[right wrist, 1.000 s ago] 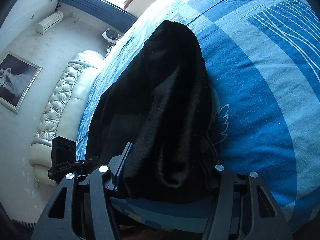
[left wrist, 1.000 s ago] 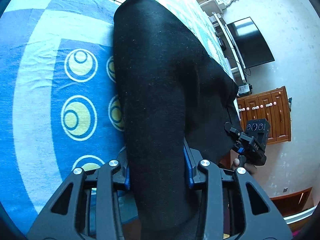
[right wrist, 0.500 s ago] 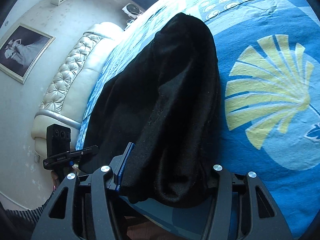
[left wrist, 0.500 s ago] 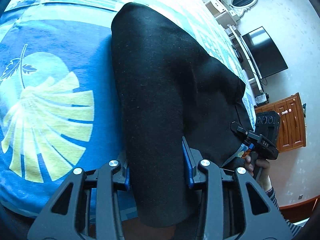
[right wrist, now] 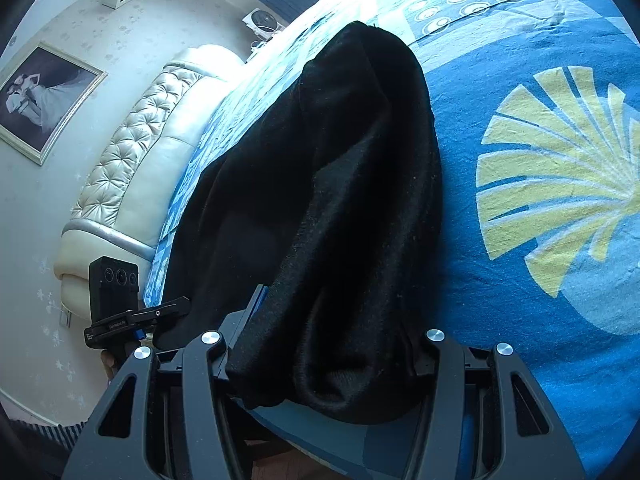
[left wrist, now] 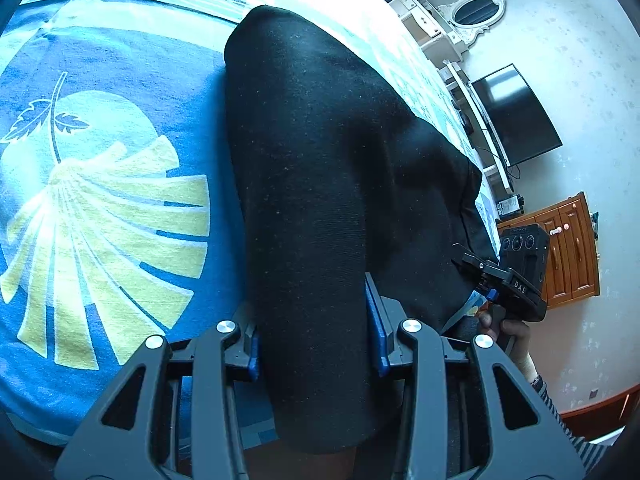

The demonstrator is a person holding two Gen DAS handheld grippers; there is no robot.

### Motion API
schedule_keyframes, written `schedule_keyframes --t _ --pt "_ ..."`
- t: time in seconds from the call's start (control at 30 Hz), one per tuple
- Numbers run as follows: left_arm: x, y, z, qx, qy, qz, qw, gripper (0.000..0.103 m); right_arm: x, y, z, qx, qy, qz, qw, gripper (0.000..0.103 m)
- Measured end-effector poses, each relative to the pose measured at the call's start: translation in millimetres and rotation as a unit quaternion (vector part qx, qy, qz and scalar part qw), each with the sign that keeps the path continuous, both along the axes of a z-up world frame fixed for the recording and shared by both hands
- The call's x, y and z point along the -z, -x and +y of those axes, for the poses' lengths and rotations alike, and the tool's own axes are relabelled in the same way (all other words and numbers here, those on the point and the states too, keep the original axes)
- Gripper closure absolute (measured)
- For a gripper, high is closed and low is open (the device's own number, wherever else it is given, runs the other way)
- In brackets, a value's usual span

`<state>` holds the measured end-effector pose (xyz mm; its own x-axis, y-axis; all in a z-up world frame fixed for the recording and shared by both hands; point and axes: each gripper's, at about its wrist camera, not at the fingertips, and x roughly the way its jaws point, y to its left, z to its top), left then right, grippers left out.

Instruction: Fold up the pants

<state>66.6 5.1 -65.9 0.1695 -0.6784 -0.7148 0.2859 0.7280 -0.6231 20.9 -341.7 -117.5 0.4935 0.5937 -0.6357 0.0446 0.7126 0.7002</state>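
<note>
A: Left gripper [left wrist: 316, 344] status?

B: Clamped on the pants [left wrist: 320, 184]. Blue pads [left wrist: 377, 332] press a bunched band of black fabric from both sides. The cloth end hangs down behind the fingers, the rest runs forward from them.

A: Right gripper [right wrist: 324, 356]?

B: Same, gripping. A thick roll of the pants [right wrist: 320, 208] fills the gap between its fingers, and the edge droops just below them.

A: Where does the fabric go from there?

B: Ahead of both sets of fingers it lies stretched along the bed [left wrist: 120, 220], on the blue cover with the yellow fan print. In the left view, the fan print sits left of the fingers; in the right view, to their right.

A: Can each camera see the other gripper?

B: Yes. Left view: it's off to the right of the fingers, a hand [left wrist: 508, 326] on its handle. Right view: it's off to the left, in front of the padded headboard [right wrist: 132, 168].

A: Background?

B: TV [left wrist: 516, 114] and wooden cabinet [left wrist: 568, 252] far right in the left view.
</note>
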Motion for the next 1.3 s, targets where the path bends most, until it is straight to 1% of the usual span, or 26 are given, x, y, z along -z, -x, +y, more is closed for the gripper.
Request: schedule_keyframes --t 0.1,0.3,0.4,0.43,0.47,0.5,0.53,0.63,0.7,0.77,0.83,0.87,1.0,1.17,1.3 --pt "1.7 -0.8 2.8 0.0 0.001 0.0 1.0 0.064 -2.9 -1.1 5.2 0.003 0.002 -0.001 1.0 0.049" --pt "3.5 -1.6 4.7 0.001 0.002 0.001 1.0 0.063 -1.8 1.0 0.9 0.003 -0.002 -0.004 1.0 0.048" --pt "4.4 -2.2 7.1 0.001 -0.002 -0.001 1.0 0.055 -1.5 0.8 -2.3 0.005 -0.011 -0.005 1.0 0.045" --pt "4.3 -1.9 7.9 0.001 -0.001 -0.003 1.0 0.052 -1.8 0.8 -2.9 0.007 -0.016 -0.007 1.0 0.041" --pt "4.3 -2.0 8.5 0.001 -0.001 -0.006 1.0 0.047 -2.4 0.6 -2.2 0.008 -0.02 -0.01 1.0 0.039" --pt "4.6 -2.7 9.6 -0.001 0.001 -0.006 1.0 0.045 -3.3 0.1 -1.4 0.007 -0.021 -0.011 1.0 0.035" --pt "5.5 -3.9 10.7 -0.003 0.006 -0.004 1.0 0.043 -4.4 -0.7 -0.8 0.004 -0.021 -0.013 1.0 0.034" --pt "7.7 -10.5 13.2 -0.014 0.015 0.002 0.9998 0.041 -3.8 -2.0 -2.2 0.007 -0.028 -0.011 1.0 0.031" --pt "8.8 -13.1 12.4 -0.013 0.016 0.001 0.9998 0.041 -1.3 -0.1 -3.2 0.018 -0.036 -0.014 0.999 0.031" --pt "6.6 -10.6 8.1 0.0 0.003 -0.013 0.9999 0.055 -2.5 0.3 2.1 0.015 -0.019 -0.017 1.0 0.031" --pt "3.2 -7.5 6.6 -0.001 -0.009 -0.021 0.9997 0.059 -4.2 0.0 8.9 0.015 0.002 -0.014 1.0 0.04" --pt "1.8 -5.7 6.4 -0.004 -0.012 -0.023 0.9997 0.061 -4.1 -0.5 9.7 0.019 -0.001 -0.015 1.0 0.041" --pt "-5.5 -0.9 11.8 -0.012 -0.028 -0.035 0.9989 0.064 -5.4 -3.1 16.2 0.03 -0.01 -0.018 0.999 0.044" --pt "-16.3 6.0 30.3 -0.027 -0.062 -0.064 0.9956 0.064 -5.0 -13.5 37.9 0.007 -0.011 -0.019 1.0 0.044" --pt "-17.6 9.9 47.7 -0.042 -0.067 -0.073 0.9942 0.064 -4.1 -21.1 54.2 -0.011 -0.001 -0.018 1.0 0.044"
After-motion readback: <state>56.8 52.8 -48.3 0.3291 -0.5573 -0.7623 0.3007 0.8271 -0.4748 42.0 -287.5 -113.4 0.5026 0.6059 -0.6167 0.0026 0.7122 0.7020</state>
